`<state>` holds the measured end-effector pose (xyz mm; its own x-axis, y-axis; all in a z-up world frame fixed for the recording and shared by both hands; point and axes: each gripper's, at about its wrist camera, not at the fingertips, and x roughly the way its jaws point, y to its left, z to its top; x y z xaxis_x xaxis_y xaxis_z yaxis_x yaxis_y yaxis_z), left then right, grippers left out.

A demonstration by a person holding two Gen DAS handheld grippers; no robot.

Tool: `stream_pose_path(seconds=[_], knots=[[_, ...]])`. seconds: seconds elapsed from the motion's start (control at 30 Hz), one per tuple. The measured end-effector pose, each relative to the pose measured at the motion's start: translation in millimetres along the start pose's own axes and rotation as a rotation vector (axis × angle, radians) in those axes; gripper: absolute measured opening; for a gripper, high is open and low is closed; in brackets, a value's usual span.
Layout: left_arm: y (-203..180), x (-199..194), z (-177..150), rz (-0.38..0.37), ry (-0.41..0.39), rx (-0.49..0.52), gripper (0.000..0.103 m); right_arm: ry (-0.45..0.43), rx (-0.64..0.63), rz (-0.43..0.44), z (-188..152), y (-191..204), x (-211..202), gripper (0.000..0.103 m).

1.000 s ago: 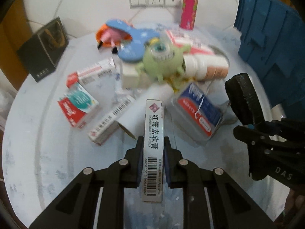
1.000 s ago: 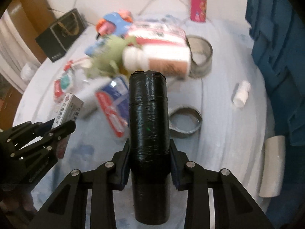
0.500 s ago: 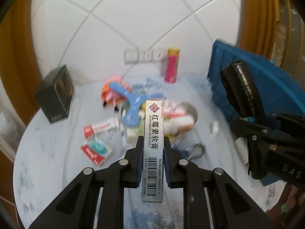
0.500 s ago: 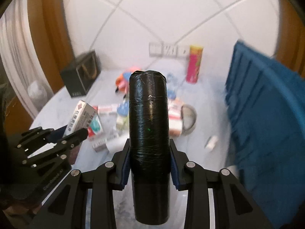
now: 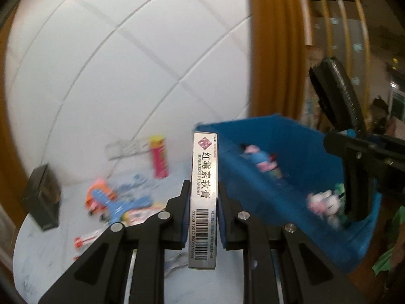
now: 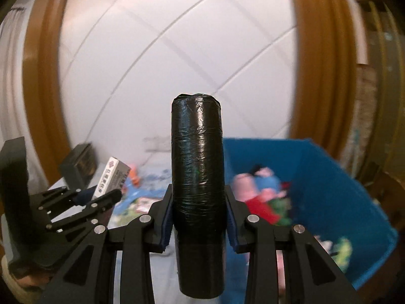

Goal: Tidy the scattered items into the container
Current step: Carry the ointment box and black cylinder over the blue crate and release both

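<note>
My left gripper (image 5: 202,192) is shut on a long white ointment box (image 5: 204,174) with Chinese print and a barcode, held high above the table beside the blue bin (image 5: 283,177). My right gripper (image 6: 197,197) is shut on a black roll of bin bags (image 6: 197,177), held upright just left of the blue bin (image 6: 329,185). The bin holds soft toys (image 6: 260,185). The right gripper and its roll (image 5: 336,93) show above the bin's right side in the left wrist view. The left gripper with its box (image 6: 111,177) shows at left in the right wrist view.
Scattered items lie on the round white table (image 5: 50,243): a blue and orange toy (image 5: 114,197), small red and white boxes (image 5: 86,235), a pink and yellow tube (image 5: 158,157) by the wall sockets, and a black box (image 5: 41,200) at the left edge.
Both grippers have risen and swung right with their loads. The view has tilted up from the table clutter to the wall, and the blue bin's open inside now shows.
</note>
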<state>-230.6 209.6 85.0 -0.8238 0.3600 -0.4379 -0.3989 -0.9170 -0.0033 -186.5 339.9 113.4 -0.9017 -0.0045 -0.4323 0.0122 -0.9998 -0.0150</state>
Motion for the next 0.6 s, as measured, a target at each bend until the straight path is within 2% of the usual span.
stream_pose_path(seconds=[0.13,0.2,0.3,0.47,0.6], knots=[[-79,21,19,-0.051,-0.005,0.014,0.018,0.010,0.026,-0.050,-6,-80,1,0.034],[-122,40,25,-0.072,0.029,0.016,0.018,0.026,0.034,-0.066,-11,-117,5,0.034],[-166,63,27,-0.058,0.084,0.023,0.018,0.054,0.036,-0.094,-20,-170,14,0.034],[-216,81,30,-0.025,0.140,0.047,0.018,0.109,0.060,-0.083,-32,-240,25,0.034],[-232,89,29,-0.001,0.158,0.053,0.018,0.128,0.073,-0.051,-43,-267,29,0.034]])
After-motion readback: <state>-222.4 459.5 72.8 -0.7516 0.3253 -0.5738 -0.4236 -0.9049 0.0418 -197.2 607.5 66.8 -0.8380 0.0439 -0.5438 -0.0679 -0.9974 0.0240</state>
